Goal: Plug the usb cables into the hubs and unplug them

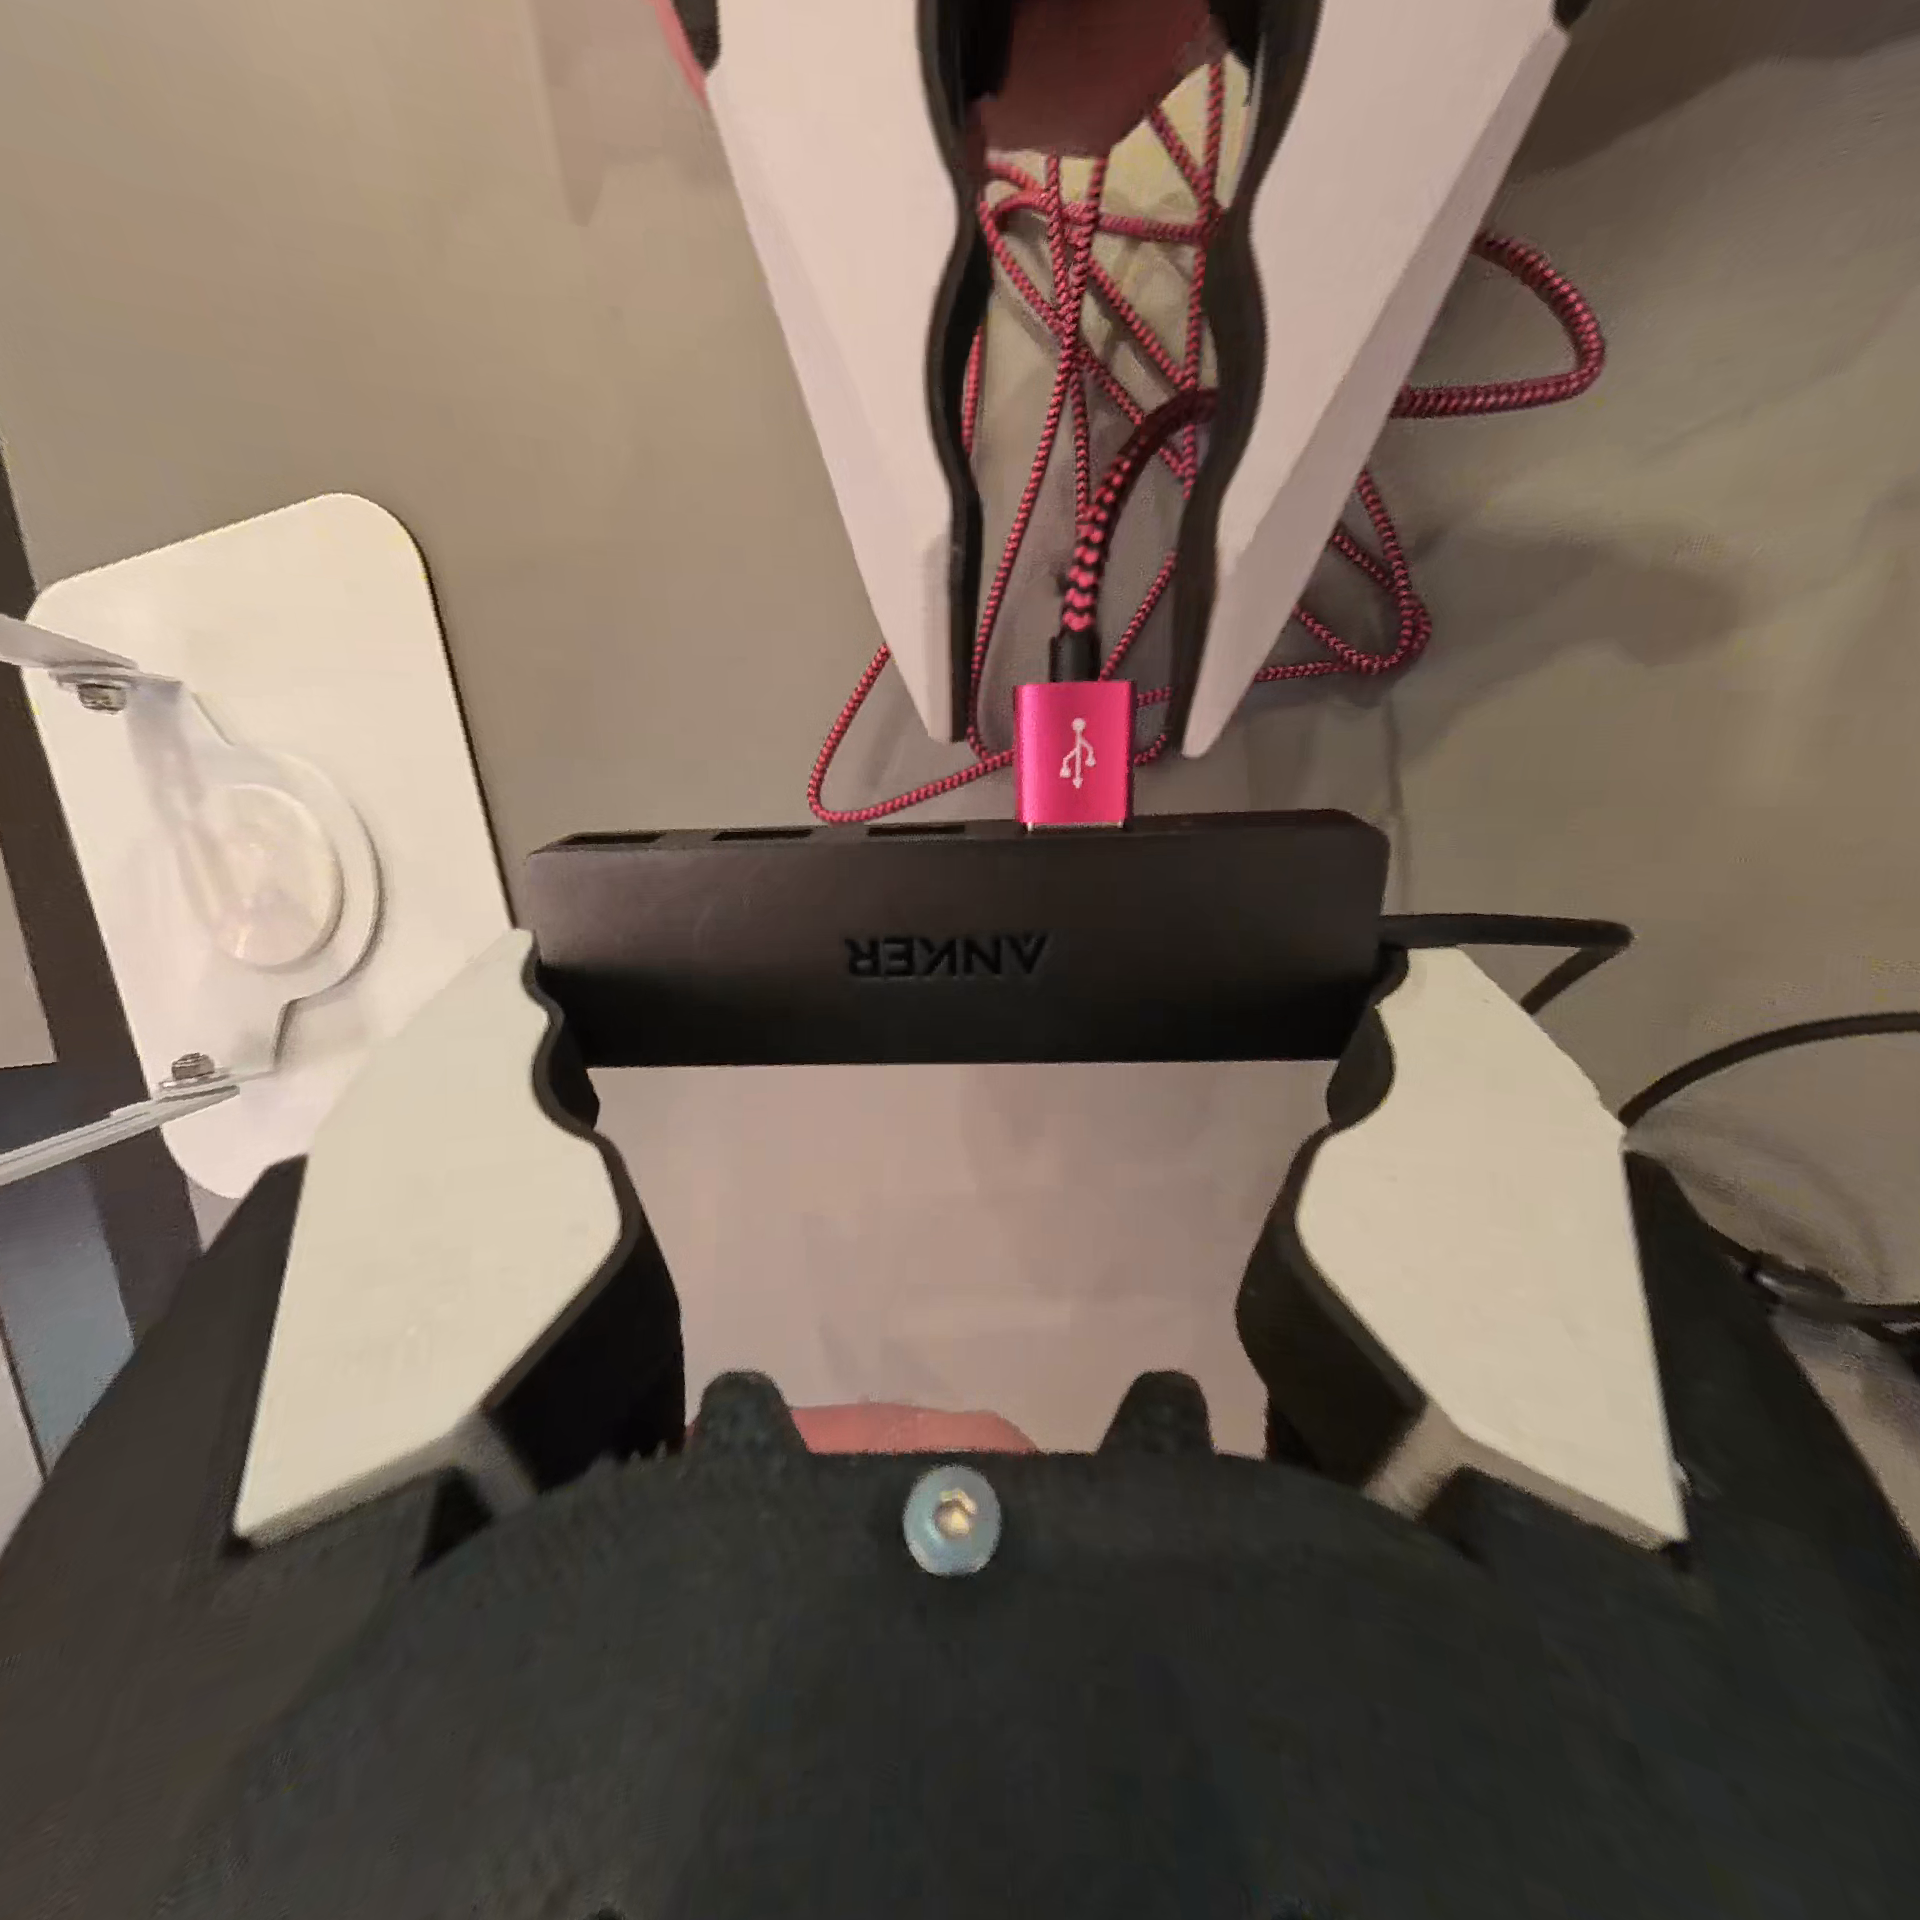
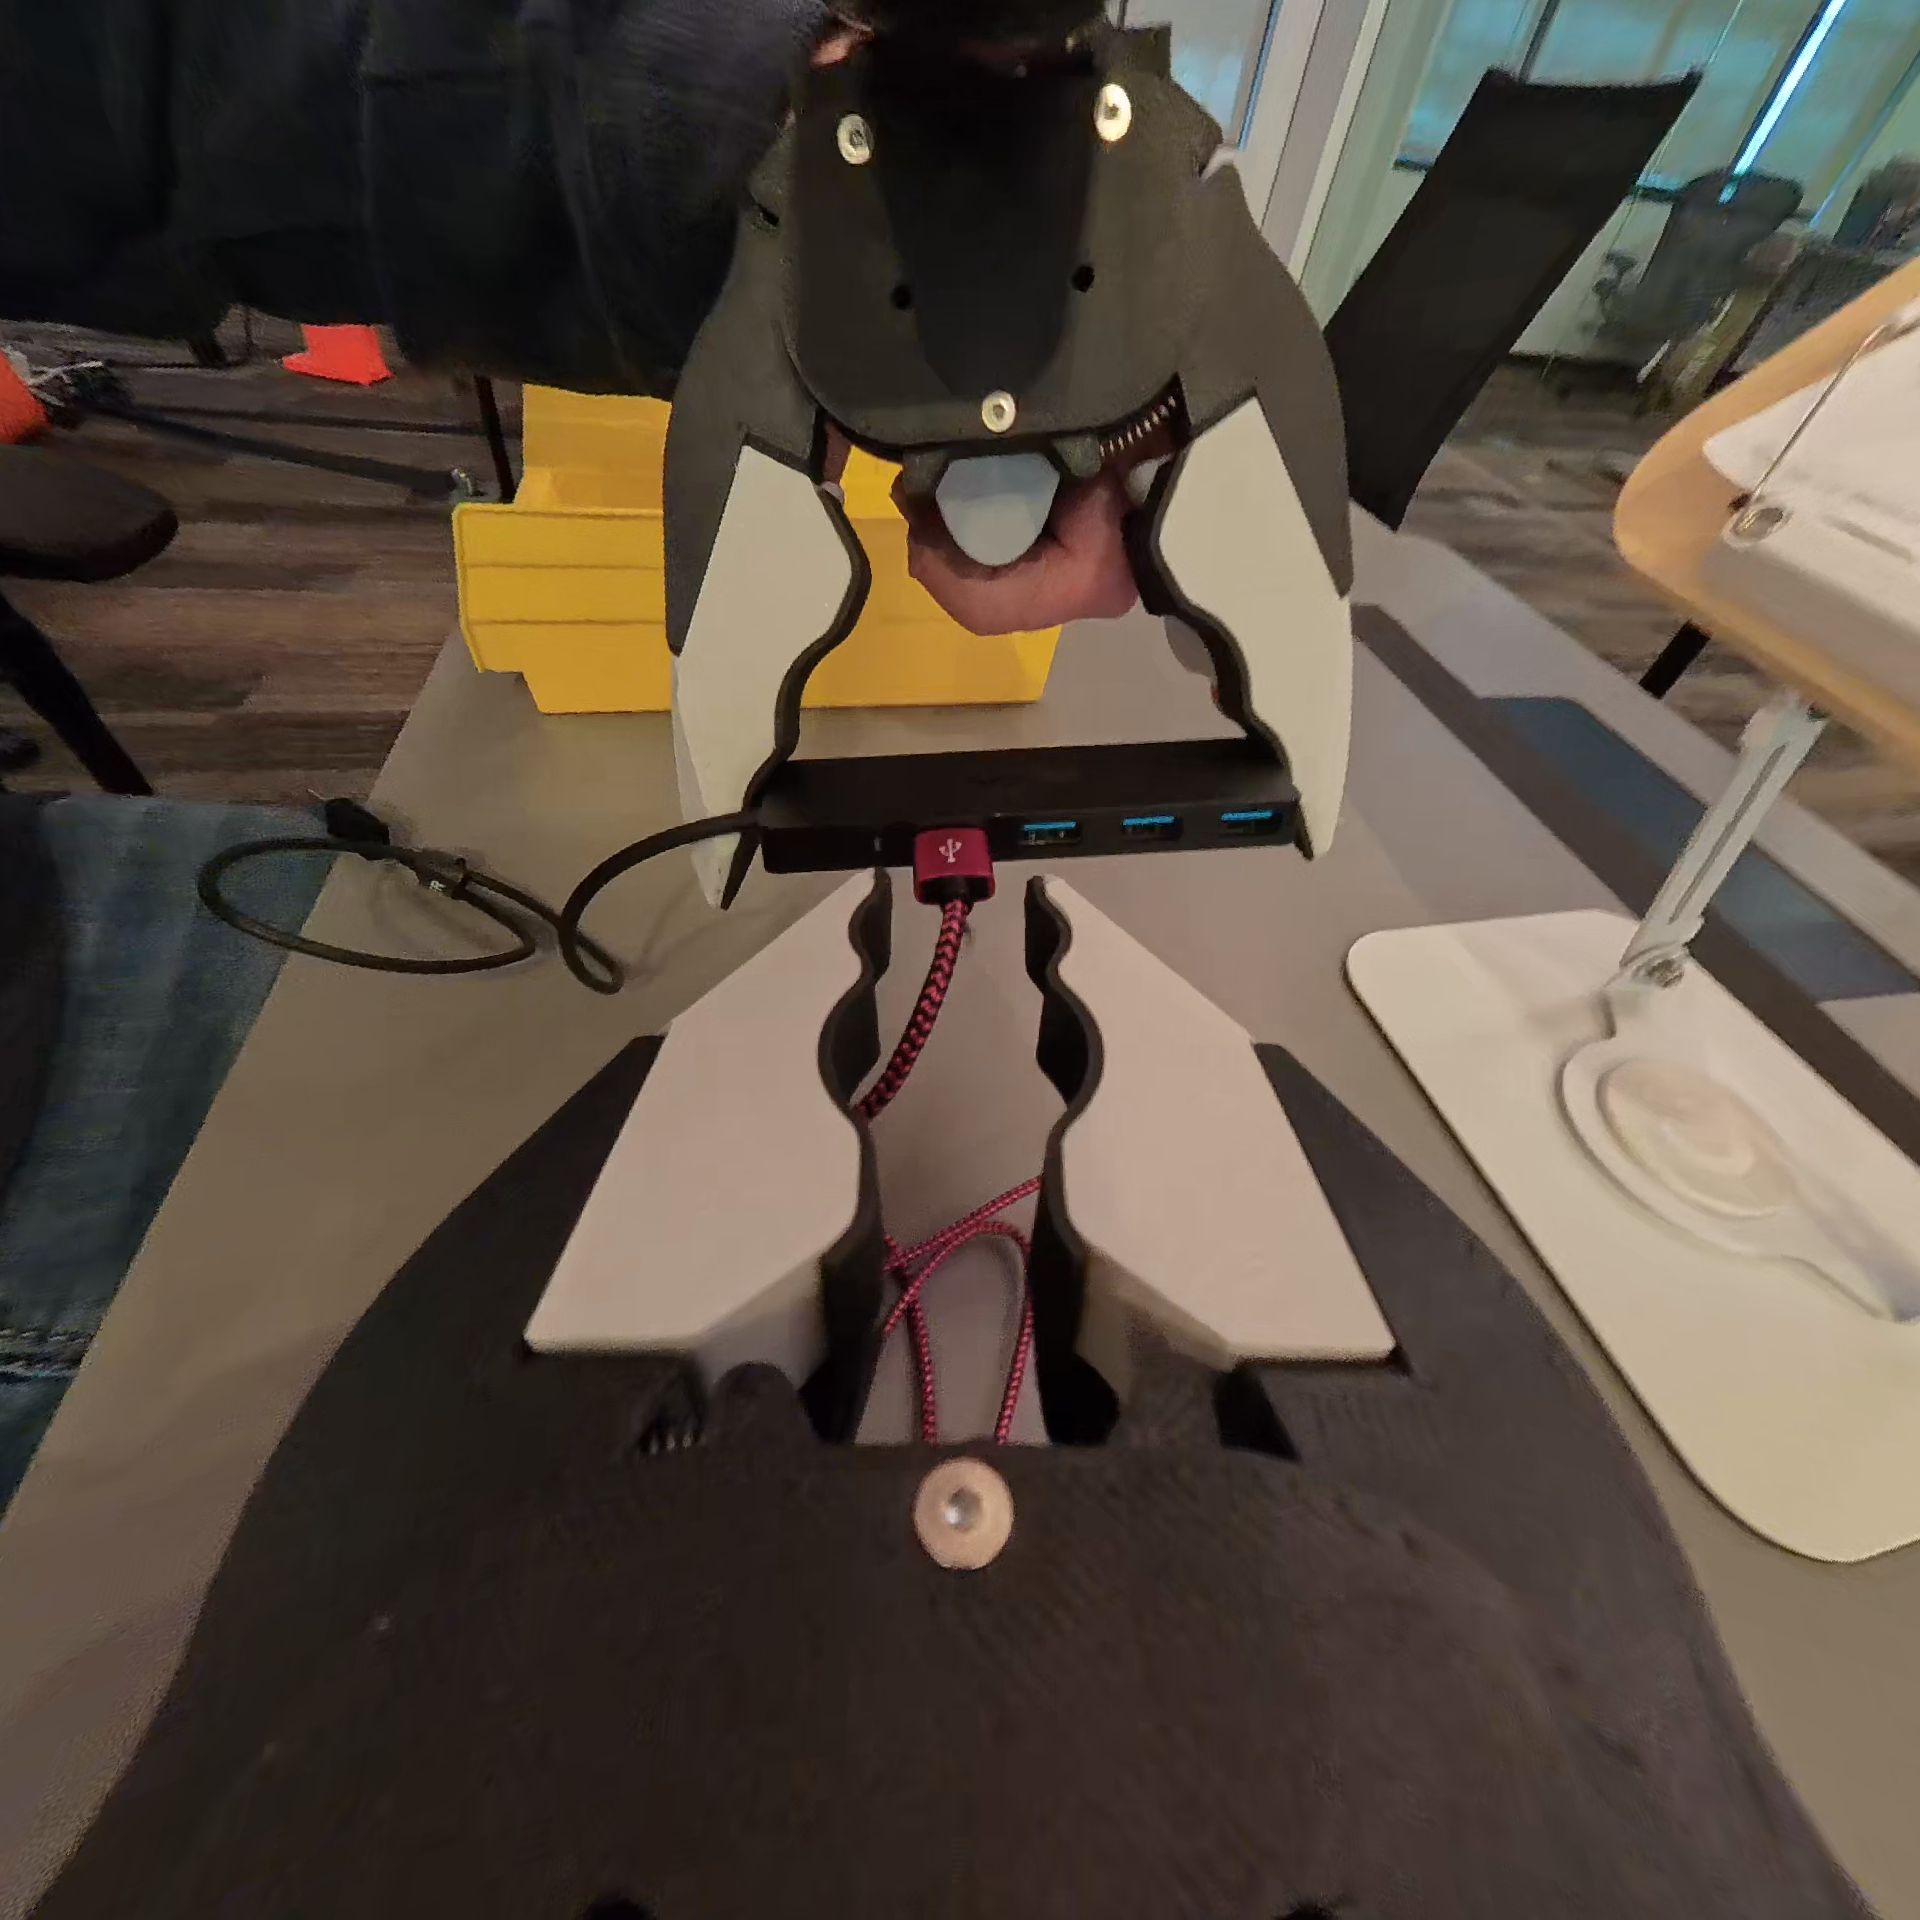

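Observation:
A black USB hub is held off the grey table. My left gripper is shut on its two ends. A pink USB plug sits in the hub's rightmost port in the left wrist view. Its pink-and-black braided cable lies coiled on the table. My right gripper is open, with its fingertips on either side of the plug and not touching it. In the right wrist view the hub shows three free blue ports, and the left gripper faces me.
A white stand base stands on the table to the right; it also shows in the left wrist view. A yellow bin stands at the far table edge. The hub's black cable loops at the left. A denim cloth lies at the left edge.

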A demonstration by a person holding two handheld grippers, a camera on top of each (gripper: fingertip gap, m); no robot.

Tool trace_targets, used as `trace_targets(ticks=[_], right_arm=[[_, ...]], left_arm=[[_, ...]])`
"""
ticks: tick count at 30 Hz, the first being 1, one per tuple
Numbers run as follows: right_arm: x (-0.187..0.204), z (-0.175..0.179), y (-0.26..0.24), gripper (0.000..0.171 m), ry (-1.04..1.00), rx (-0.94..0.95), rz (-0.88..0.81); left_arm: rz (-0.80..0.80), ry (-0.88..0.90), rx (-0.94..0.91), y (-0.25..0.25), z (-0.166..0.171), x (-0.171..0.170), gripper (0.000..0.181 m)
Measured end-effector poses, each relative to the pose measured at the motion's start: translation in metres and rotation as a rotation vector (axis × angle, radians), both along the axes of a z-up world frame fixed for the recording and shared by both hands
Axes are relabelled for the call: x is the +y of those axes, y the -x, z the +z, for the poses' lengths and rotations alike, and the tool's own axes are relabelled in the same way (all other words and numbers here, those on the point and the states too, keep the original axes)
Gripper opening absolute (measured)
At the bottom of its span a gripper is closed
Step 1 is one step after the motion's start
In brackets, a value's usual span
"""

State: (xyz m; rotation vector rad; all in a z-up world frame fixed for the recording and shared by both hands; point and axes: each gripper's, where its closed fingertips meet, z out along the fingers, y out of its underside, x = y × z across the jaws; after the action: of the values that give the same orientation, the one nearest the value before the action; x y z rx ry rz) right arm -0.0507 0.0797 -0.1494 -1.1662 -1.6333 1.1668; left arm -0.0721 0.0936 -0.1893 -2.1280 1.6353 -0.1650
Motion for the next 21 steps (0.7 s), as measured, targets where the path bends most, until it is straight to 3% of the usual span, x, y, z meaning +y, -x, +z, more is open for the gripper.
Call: trace_targets(ticks=[8,21], right_arm=[[-0.003,0.009,0.007,0.016,-0.063,0.083,-0.006],[-0.011,0.024,0.009,0.013,0.188,0.301,0.059]], left_arm=[[-0.018,0.067,-0.007,0.002,0.005,-0.005,0.137],[-0.001,0.153,-0.155,-0.006,0.017,-0.014,0.137]])
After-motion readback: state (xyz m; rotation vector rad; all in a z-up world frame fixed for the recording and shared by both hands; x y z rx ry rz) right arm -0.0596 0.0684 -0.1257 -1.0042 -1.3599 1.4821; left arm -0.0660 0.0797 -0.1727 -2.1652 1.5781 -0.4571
